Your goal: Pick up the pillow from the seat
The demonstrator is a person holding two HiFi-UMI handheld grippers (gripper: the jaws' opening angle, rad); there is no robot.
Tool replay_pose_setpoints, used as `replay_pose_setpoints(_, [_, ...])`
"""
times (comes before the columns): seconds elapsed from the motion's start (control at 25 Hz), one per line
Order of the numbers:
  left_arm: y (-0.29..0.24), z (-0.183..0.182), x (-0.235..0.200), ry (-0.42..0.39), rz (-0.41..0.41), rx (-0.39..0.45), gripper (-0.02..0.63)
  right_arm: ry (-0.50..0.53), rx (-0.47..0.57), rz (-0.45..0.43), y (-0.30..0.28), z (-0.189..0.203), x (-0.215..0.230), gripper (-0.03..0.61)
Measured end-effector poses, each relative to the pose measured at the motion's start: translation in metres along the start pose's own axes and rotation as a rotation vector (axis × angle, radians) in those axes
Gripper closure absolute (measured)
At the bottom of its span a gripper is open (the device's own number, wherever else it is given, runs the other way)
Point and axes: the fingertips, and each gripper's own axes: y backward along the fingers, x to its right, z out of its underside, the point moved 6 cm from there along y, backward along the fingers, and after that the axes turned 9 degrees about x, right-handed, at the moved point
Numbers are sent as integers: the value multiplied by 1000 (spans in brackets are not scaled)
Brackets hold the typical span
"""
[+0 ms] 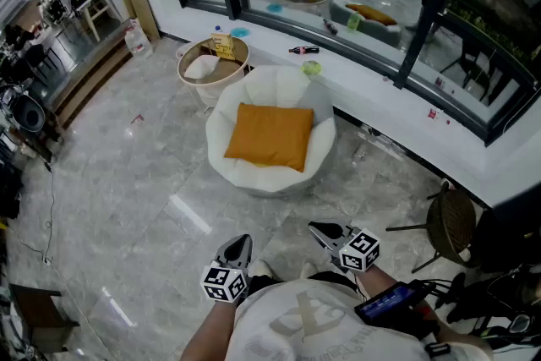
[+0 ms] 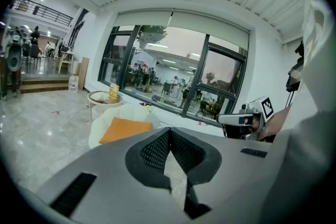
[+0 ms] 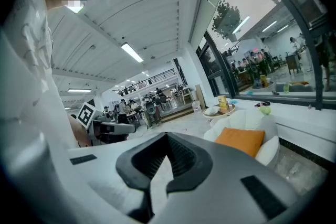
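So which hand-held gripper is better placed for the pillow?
Right, narrowly: the right hand-held gripper sits slightly nearer the orange pillow than the left hand-held gripper; both are shut, empty.

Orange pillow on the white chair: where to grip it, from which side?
Probably the near edge of the pillow, a corner per gripper, coming in from the open front of the chair: it lies nearly flat, and the raised rim walls its back and sides. The left gripper and right gripper are shut; open them first.

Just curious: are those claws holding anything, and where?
Nothing: left gripper and right gripper are shut, empty; the pillow lies untouched on the seat.
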Motion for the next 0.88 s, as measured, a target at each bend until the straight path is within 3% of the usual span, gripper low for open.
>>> replay_pose_setpoints(0.28, [-1, -11, -47, 4, 49, -20, 603, -96, 104, 76, -41, -6, -5, 565])
replay_pose_setpoints(0.64, [10, -24, -114, 7, 85, -36, 603, -72, 94, 169, -93, -5, -23, 565])
replay_pose_setpoints(0.88, [-12, -26, -138, 11, 134, -42, 603, -70, 68, 233, -100, 1, -20, 565])
